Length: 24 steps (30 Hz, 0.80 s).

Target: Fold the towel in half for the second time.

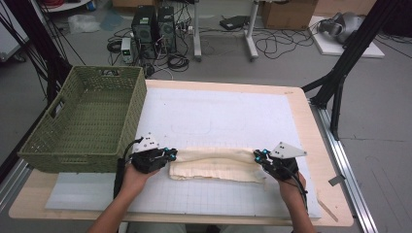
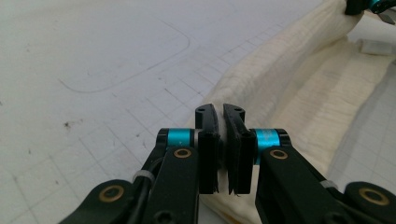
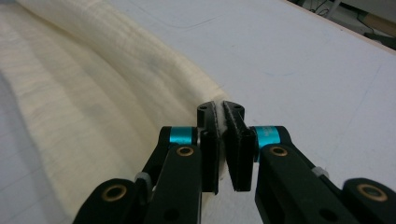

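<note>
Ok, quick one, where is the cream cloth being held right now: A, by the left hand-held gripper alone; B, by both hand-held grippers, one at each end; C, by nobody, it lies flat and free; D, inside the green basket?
B: the left hand-held gripper and the right hand-held gripper each pinch an end of the cream cloth, which stretches between them on the white mat.

You have a cream ribbed cloth (image 1: 216, 164) stretched sideways across the near part of the white gridded mat (image 1: 218, 116), folded lengthwise into a long, narrow band. Its far edge forms a rounded roll, while the near layer lies flatter with a slightly uneven hem. Each end is pinched, one in your left gripper (image 1: 171, 154) and one in your right gripper (image 1: 257, 156).
</note>
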Each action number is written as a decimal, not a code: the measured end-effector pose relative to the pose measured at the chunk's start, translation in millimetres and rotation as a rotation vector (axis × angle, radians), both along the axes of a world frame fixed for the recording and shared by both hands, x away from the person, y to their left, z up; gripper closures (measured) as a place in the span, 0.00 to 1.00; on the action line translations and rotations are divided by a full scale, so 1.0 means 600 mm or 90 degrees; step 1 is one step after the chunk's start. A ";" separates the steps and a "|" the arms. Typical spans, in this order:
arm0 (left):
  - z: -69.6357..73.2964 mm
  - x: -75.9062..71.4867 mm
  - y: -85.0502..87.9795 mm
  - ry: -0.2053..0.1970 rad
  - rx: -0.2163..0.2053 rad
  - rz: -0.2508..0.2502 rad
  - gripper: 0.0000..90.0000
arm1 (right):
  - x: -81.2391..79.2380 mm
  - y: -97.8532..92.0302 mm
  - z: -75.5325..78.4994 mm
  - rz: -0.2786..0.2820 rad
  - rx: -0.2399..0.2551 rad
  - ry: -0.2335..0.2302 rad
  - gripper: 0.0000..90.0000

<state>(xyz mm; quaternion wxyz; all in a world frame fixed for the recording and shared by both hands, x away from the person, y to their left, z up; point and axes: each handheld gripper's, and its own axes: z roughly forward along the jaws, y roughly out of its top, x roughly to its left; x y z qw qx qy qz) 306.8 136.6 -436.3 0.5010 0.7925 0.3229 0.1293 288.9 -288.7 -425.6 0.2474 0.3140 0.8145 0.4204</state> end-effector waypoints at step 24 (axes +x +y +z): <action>0.038 -0.022 0.006 -0.004 -0.065 0.011 0.52 | -0.065 -0.009 -0.015 0.049 -0.045 0.020 0.94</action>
